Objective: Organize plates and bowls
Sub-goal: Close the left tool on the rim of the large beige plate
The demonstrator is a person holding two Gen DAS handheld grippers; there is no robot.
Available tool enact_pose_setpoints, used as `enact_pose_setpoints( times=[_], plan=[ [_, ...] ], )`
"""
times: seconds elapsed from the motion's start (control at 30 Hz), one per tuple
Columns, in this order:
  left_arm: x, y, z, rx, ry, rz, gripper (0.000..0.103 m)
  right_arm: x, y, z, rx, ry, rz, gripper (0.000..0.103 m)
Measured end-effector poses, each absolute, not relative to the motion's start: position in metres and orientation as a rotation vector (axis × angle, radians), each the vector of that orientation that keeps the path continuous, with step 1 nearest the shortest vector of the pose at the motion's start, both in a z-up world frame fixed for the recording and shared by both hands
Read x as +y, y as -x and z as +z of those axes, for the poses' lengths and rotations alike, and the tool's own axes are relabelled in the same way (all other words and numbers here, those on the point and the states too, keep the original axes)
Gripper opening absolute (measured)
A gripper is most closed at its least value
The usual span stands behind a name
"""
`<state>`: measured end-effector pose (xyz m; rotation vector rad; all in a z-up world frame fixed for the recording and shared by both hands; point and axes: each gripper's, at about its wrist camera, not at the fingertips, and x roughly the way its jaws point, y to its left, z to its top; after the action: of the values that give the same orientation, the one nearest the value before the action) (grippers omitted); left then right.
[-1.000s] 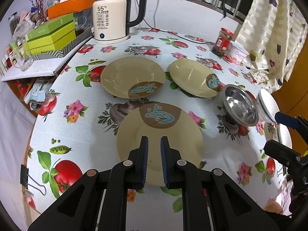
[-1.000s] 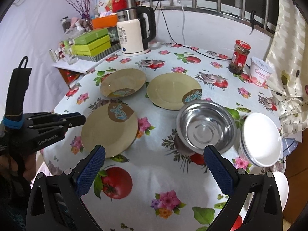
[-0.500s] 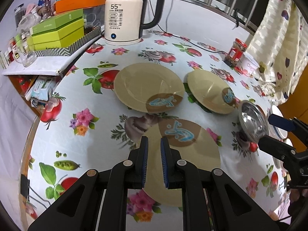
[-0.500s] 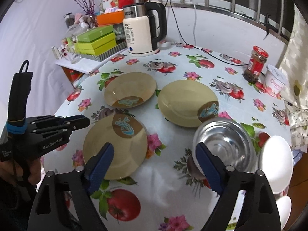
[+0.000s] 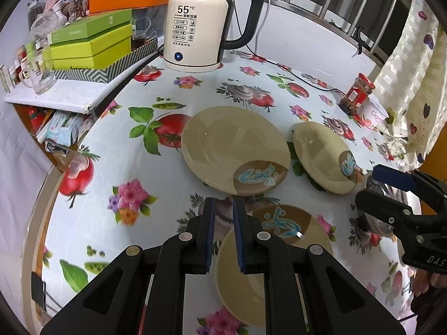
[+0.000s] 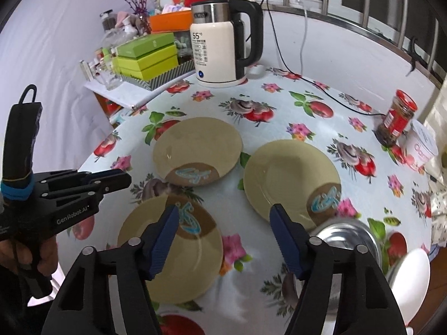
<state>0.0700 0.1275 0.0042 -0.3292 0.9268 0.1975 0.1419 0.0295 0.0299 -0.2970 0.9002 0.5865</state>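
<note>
Fruit-and-flower oilcloth covers the round table [image 5: 195,92], with a white kettle [image 5: 195,33] at its far edge beside stacked green boxes [image 5: 92,42]. Three tan plates lie on it: the near plate [image 6: 178,248] toward the front edge, the middle plate [image 5: 232,145] behind it toward the kettle, and the right plate [image 6: 290,178] beside that one, none of them touching. A steel bowl [image 6: 349,234] and a white bowl [image 6: 413,276] sit at the right edge, with a red-lidded jar [image 6: 396,120] further back.

Compared with a second ago, both grippers have travelled across the table toward the kettle side. The left gripper [image 5: 223,237] keeps its narrow slit, nothing between the pads, now over the near plate's far rim. The right gripper [image 6: 223,237] has just been closing from its widest spread; its jaws are still apart and empty, now above the gap between the near and right plates.
</note>
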Motion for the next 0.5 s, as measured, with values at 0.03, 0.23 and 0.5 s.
enact_pose_setpoints(
  times=[0.03,0.23,0.5],
  plan=[
    [0.13,-0.072,0.004,0.925,0.33,0.198,0.013,0.031,-0.145,0.029,0.904,0.295,0.59,0.066],
    [0.145,-0.089,-0.002,0.925,0.366,0.194,0.013,0.047,-0.167,0.023,0.918,0.299,0.597,0.062],
    [0.162,-0.108,-0.01,0.922,0.4,0.196,0.014,0.067,-0.193,0.012,0.937,0.305,0.611,0.057]
  ],
)
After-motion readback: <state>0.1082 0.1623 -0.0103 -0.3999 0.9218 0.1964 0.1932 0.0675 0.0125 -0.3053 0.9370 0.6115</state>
